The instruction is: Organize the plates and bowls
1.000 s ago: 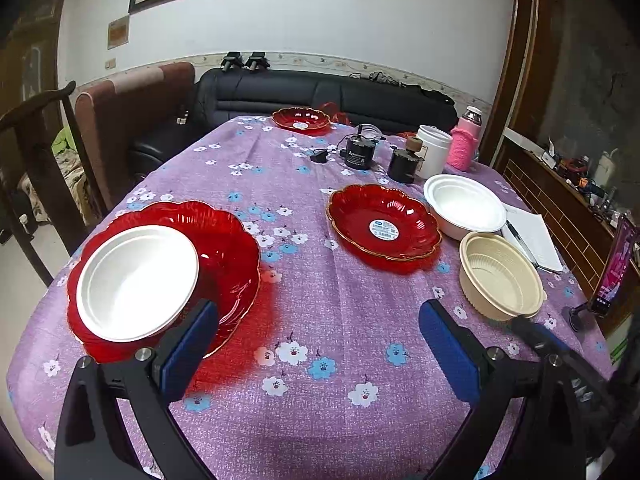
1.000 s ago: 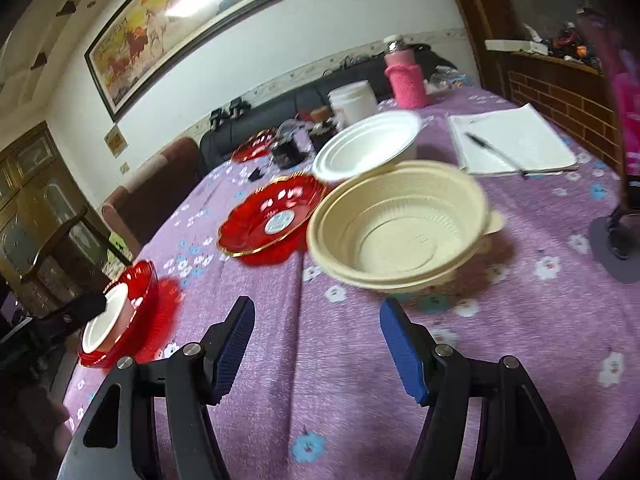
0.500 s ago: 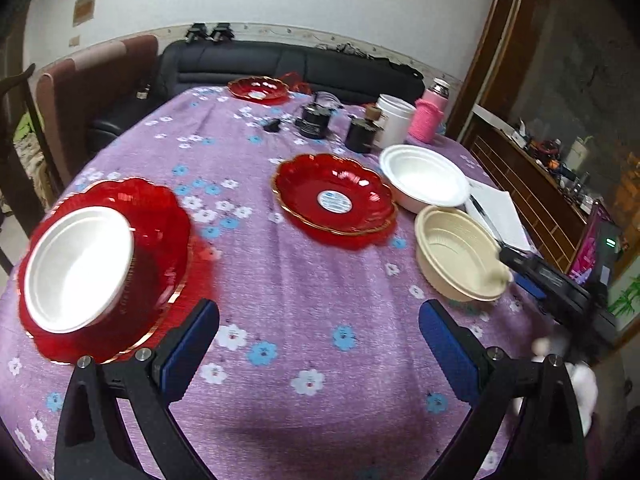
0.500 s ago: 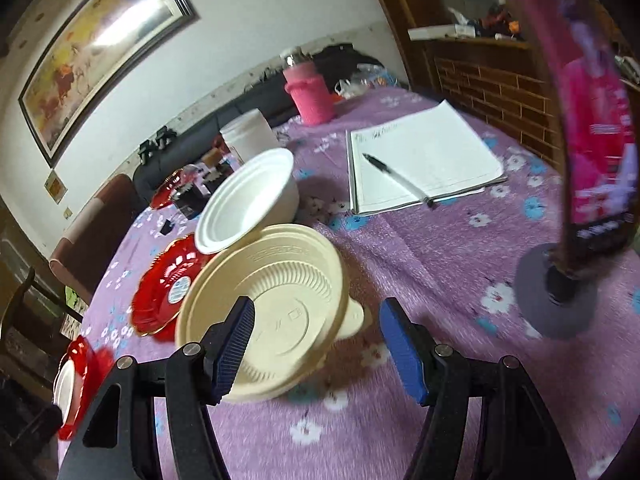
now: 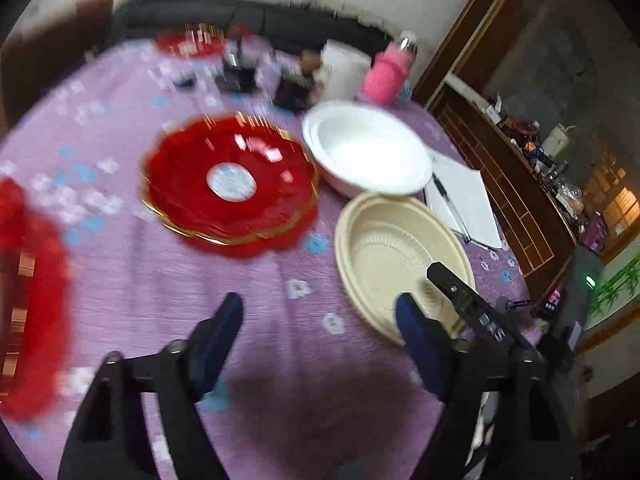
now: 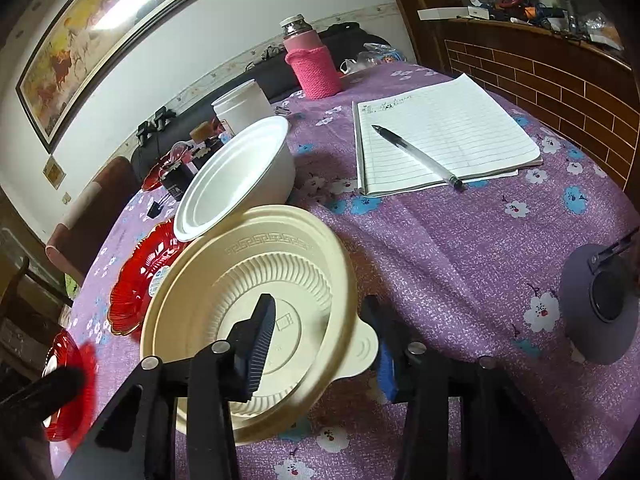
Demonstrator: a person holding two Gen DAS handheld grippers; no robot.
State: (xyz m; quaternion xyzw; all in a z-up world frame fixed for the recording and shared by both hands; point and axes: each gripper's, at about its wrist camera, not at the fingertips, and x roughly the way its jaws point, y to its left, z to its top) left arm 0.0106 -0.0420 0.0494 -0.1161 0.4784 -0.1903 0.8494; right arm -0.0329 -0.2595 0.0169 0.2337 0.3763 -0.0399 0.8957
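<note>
Purple flowered cloth [image 6: 460,248] covered the worktop, and on it the cream bowl [image 6: 256,280] sat at the near right, its rim touching the white bowl [image 6: 236,184] just beyond it. Left of both lay a red plate [image 5: 230,184] with a round label at its centre; another red plate [image 5: 28,292] blurred at the near left edge of the left wrist view. Beyond the white bowl stood a white tub [image 6: 242,106] and a pink flask [image 6: 314,64]. An open notebook [image 6: 444,136] with a pen [image 6: 416,158] across it lay to the right of the bowls.

In the right wrist view the right gripper [image 6: 320,328] straddled the near wall of the cream bowl beside its tab handle: one finger reached inside the bowl, the other stood outside the rim. Its jaws had just been closing, with the bowl wall between them; whether the pads already pressed on it could not be told. The bowl looked tilted.

Seen from the left wrist, the left gripper [image 5: 320,320] hung above bare cloth to the near left of the cream bowl. Its jaws had just been closing too, yet stood apart with nothing between them. That view was smeared with motion blur.
</note>
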